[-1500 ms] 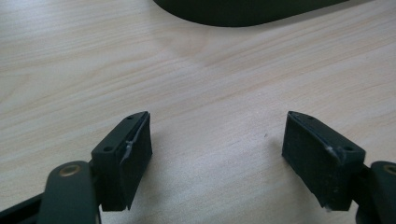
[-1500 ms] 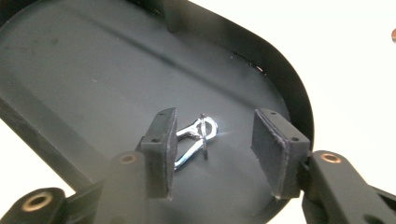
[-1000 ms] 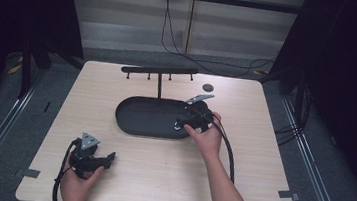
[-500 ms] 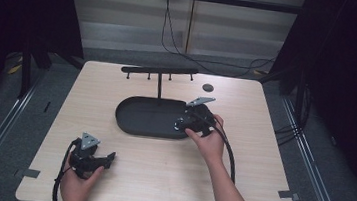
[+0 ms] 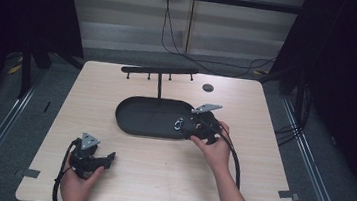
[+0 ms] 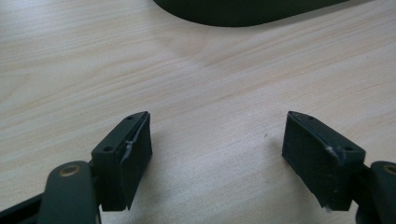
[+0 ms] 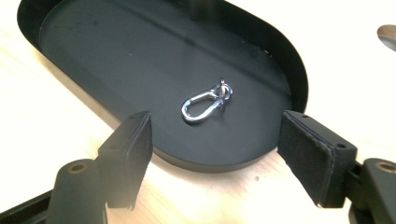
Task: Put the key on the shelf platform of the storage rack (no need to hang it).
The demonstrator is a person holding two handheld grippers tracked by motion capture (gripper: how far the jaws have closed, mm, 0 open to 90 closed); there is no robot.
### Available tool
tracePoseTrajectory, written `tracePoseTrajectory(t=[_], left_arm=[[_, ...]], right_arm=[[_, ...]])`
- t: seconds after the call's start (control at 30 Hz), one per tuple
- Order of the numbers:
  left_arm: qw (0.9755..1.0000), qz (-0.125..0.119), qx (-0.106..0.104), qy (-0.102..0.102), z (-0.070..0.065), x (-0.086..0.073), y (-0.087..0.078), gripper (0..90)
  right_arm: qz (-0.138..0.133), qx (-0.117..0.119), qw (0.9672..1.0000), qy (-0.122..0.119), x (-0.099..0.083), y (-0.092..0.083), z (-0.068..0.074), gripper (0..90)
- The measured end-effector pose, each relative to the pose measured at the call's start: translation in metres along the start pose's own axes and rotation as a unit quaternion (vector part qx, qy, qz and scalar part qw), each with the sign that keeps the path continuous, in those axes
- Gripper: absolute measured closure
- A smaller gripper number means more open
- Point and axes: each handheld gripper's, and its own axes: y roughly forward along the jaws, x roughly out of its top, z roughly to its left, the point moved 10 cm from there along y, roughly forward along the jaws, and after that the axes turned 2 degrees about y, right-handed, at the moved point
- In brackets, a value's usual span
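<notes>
Clip: a silver snap hook with a small ring linked at one end, lying flat on the floor of the tray, toward the tray's right end as the high view shows it. Tray: black, oval, shallow, low-rimmed, set at mid-table. Right gripper: jaws wide apart, holding nothing, poised above the tray's near rim with the clip lying beyond and between them, not touched; in the high view it sits at the tray's right end, held by the right hand. Rack: a black bar on a thin post rising from the tray's far side, with short pegs hanging beneath. Table: pale wood grain, with a small dark round hole near the far right. Left gripper: jaws wide apart, empty, low over bare wood, the tray's edge farther ahead; in the high view it lies near the front left corner, well apart from the tray, gripped by the left hand.
</notes>
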Motion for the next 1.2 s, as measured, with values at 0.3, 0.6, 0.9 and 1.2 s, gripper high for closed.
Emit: tracePoseTrajectory(t=[0.3, 0.6, 0.9, 1.2], left_arm=[[1.0000, 0.000, 0.000, 0.000, 0.000, 0.000, 0.000, 23.9], [1.0000, 0.000, 0.000, 0.000, 0.000, 0.000, 0.000, 24.0], [1.0000, 0.000, 0.000, 0.000, 0.000, 0.000, 0.000, 23.9], [1.0000, 0.000, 0.000, 0.000, 0.000, 0.000, 0.000, 23.9]], right_arm=[[-0.005, 0.005, 1.0000, 0.004, -0.007, -0.012, 0.000, 26.8], [-0.009, 0.006, 0.9999, 0.002, -0.017, -0.020, 0.000, 27.0], [-0.012, 0.008, 0.9998, 0.010, -0.029, -0.028, -0.006, 27.3], [-0.022, 0.006, 0.9995, 0.020, -0.040, -0.037, -0.013, 27.5]])
